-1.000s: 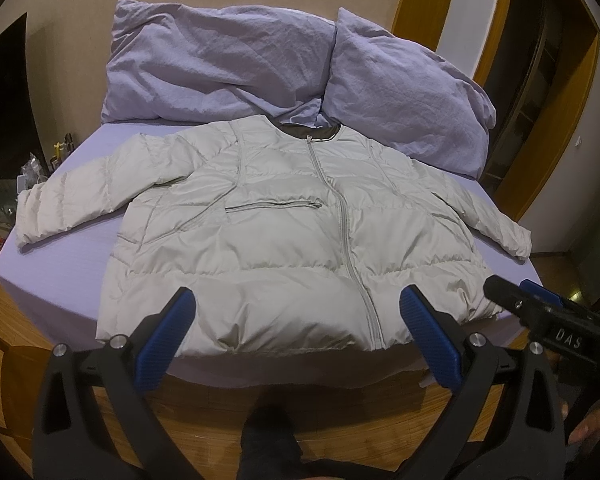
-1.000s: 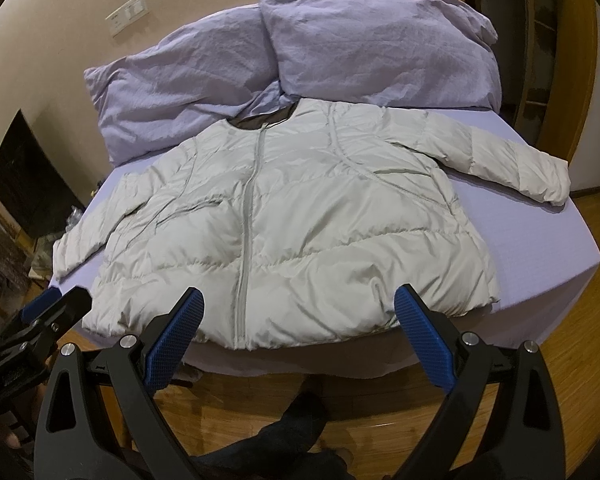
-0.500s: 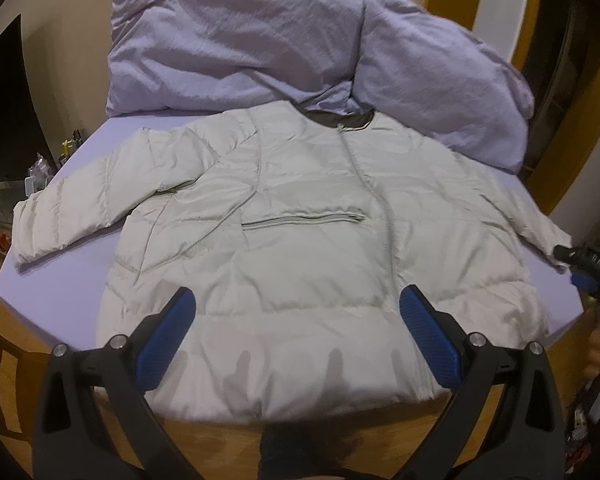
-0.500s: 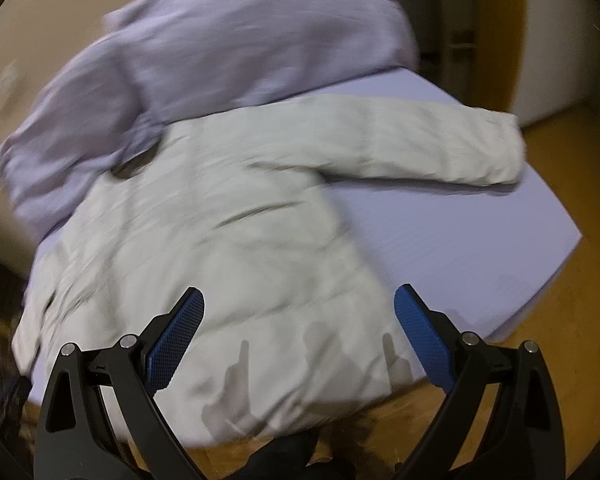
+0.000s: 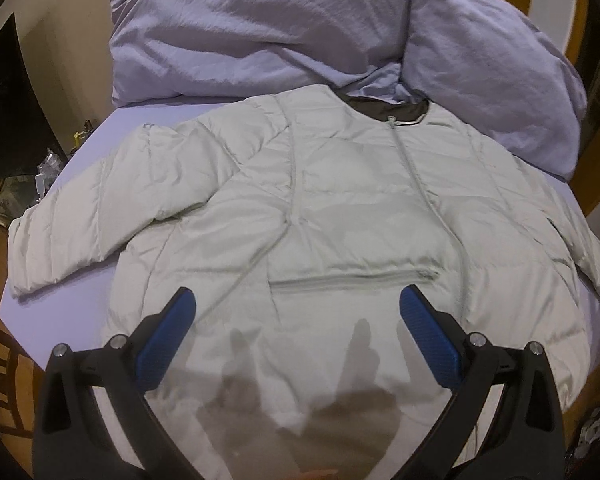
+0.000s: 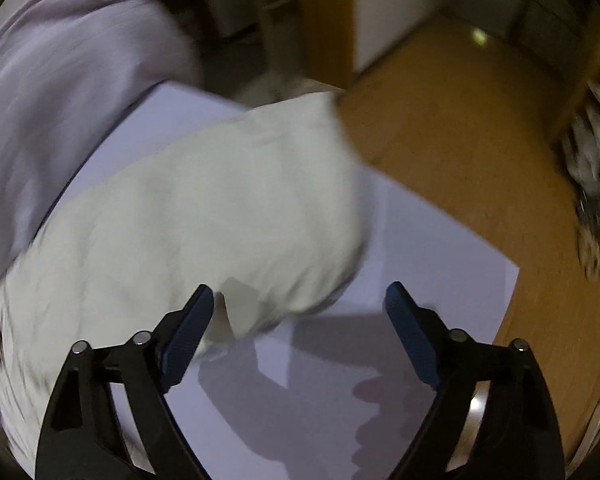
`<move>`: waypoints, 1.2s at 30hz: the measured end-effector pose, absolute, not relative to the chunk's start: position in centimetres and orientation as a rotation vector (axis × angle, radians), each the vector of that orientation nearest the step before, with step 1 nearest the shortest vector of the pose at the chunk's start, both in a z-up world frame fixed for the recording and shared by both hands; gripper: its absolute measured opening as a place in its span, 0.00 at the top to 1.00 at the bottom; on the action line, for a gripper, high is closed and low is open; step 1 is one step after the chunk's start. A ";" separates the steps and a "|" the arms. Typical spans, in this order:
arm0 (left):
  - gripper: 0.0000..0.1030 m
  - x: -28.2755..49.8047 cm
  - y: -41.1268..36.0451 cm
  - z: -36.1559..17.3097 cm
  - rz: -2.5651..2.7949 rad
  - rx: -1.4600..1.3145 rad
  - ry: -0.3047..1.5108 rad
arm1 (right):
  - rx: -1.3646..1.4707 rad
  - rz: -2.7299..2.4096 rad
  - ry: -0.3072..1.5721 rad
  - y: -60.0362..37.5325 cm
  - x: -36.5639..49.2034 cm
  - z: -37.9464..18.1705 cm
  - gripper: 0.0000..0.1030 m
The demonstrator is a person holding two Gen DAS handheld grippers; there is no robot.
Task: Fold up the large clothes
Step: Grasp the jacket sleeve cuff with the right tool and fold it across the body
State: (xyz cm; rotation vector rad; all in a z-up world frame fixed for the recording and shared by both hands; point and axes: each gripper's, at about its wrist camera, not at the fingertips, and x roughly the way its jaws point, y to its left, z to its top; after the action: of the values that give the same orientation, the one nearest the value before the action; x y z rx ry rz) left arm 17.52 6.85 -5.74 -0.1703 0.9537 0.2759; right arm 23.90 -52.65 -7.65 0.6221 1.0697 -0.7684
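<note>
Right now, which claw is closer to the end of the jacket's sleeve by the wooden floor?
Right. The right claw hangs over that sleeve, jaws closing but empty. The left claw hangs over the jacket body near the pocket zip.

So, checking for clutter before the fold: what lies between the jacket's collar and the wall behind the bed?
Two lilac pillows, side by side against the wall, in the left wrist view; the collar reaches them.

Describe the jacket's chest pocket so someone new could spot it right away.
On the lavender bed, below two purple pillows, a pale puffer jacket lies flat. Its pocket zipper runs crosswise, unlike the front zipper running down from the collar.
</note>
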 end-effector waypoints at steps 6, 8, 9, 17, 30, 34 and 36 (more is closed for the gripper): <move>0.02 19.0 8.7 -6.9 0.295 -0.181 0.996 | 0.699 -0.780 1.046 -54.2 24.6 -9.1 0.25; 0.02 19.3 9.3 -7.1 0.308 -0.182 1.006 | 0.687 -0.776 1.039 -54.1 25.5 -9.3 0.31; 0.02 19.5 9.5 -7.2 0.313 -0.184 1.010 | 0.668 -0.766 1.039 -53.8 25.9 -9.4 0.33; 0.02 20.2 11.5 -7.7 0.343 -0.218 1.019 | 0.544 -0.728 1.043 -51.5 26.9 -8.2 0.80; 0.02 20.2 14.7 -7.5 0.363 -0.284 0.988 | 0.327 -0.496 0.969 -41.0 32.4 -1.1 0.84; 0.02 20.1 15.8 -7.3 0.373 -0.305 0.968 | 0.260 -0.345 0.971 -34.3 34.7 0.1 0.84; 0.02 20.0 16.5 -7.2 0.382 -0.315 0.959 | 0.234 -0.280 0.977 -31.3 36.1 0.1 0.84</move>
State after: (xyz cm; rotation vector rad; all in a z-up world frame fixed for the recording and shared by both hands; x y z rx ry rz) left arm 20.00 16.47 -7.16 -0.3153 0.9587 0.3815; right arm 36.08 -31.31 0.08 0.2343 0.9773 -0.2801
